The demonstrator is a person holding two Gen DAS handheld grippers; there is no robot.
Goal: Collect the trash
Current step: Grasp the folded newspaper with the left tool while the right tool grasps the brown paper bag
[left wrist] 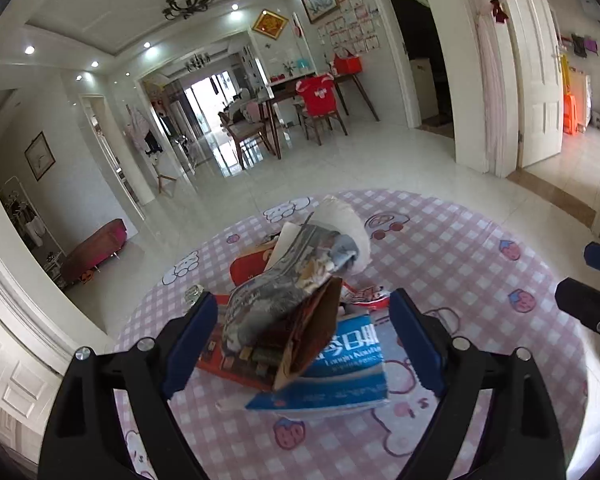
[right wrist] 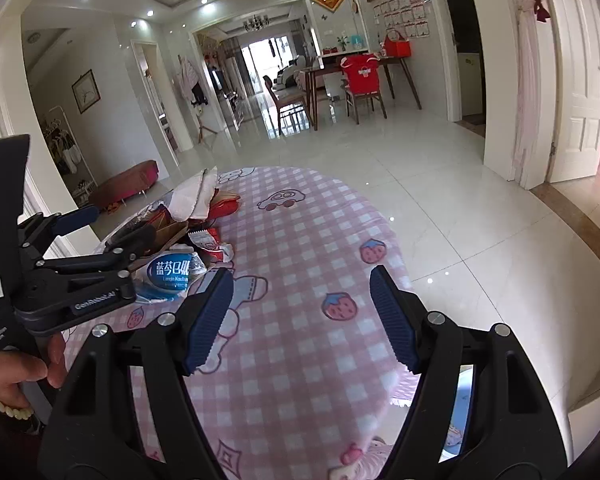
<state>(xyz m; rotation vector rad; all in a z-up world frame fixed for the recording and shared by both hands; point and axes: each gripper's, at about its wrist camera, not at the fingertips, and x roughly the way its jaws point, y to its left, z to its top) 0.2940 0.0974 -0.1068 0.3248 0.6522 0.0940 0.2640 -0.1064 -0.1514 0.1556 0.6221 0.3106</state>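
left wrist view:
left tongs (left wrist: 302, 334): jaws wide, nothing gripped. The trash pile (left wrist: 300, 308) sits between my fingers but neither pad touches it.
why: I read this as lining up to straddle the heap before closing.
pile makeup: blue pouch (left wrist: 340, 376) at the bottom, brown card flap (left wrist: 312, 336) leaning up, printed wrapper (left wrist: 276, 296) draped over it, white paper wad (left wrist: 348, 232) at the far end.
surface: all of it on the pink checked tablecloth (left wrist: 460, 280).
in the way: loose stack, so a pinch may grab only the top layers.

right wrist view:
right tongs (right wrist: 302, 316): jaws apart, empty, only bare cloth between the pads.
trash: off to the left of my fingers, beside the other gripper (right wrist: 112, 264), which a hand (right wrist: 16, 372) holds.
around: table edge near on the right, tiled floor (right wrist: 440, 184) beyond, dining chairs well apart.
risk: both tools near the same pile could collide.
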